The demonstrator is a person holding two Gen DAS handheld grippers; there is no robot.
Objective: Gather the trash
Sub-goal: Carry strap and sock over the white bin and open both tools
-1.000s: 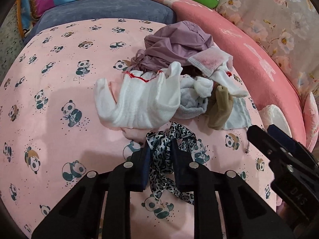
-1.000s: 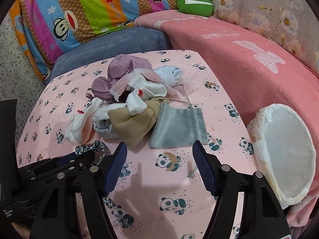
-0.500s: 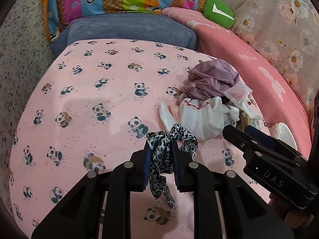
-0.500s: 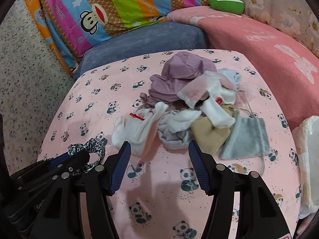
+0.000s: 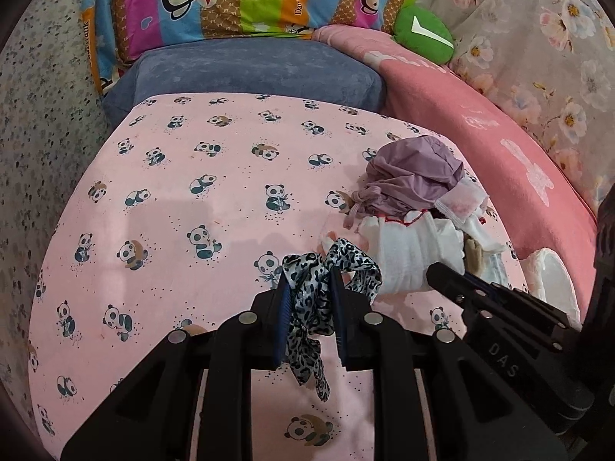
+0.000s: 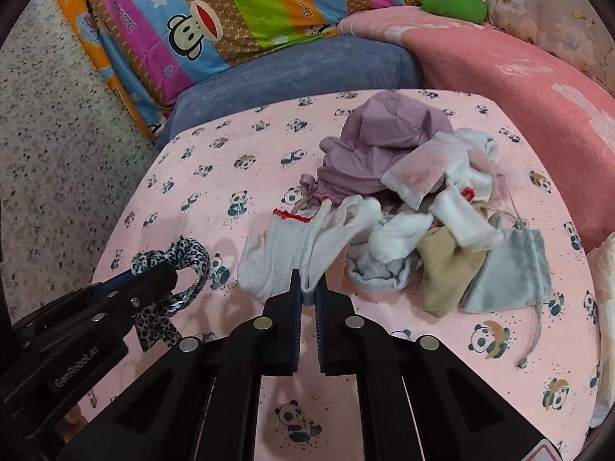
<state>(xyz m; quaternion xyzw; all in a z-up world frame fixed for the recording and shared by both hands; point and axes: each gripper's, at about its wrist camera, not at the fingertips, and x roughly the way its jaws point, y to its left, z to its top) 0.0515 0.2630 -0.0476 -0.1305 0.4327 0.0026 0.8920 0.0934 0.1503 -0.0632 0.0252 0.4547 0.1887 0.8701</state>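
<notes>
Left gripper (image 5: 309, 286): jaws drawn close on a leopard-print fabric strip (image 5: 307, 307), which bunches above the pads and trails below them over the panda-print sheet (image 5: 173, 211); from the right wrist view its far end is hidden behind the black frame. Right gripper (image 6: 307, 288): jaws have just been closing and now stand nearly together, pinching the near hem of a white sock with red trim (image 6: 284, 249); how much cloth is caught cannot be made out behind the pads. Ahead of the right jaws and off to their right, a heap of small items: a mauve garment (image 6: 380, 142) at the far side, a pink-stained white cloth (image 6: 419, 173), further white socks (image 6: 399, 238), a beige piece (image 6: 446, 269) partly buried, and a grey drawstring pouch (image 6: 511, 269) with its cord lying loose on the sheet. At the far right edge, a white paper-like bag (image 5: 553, 280), cut off by the frame and partly hidden by the right gripper's body. Beyond the sheet: a blue cushion (image 5: 250, 73), a striped cartoon-monkey pillow (image 5: 246, 0), a pink blanket (image 6: 511, 77).
</notes>
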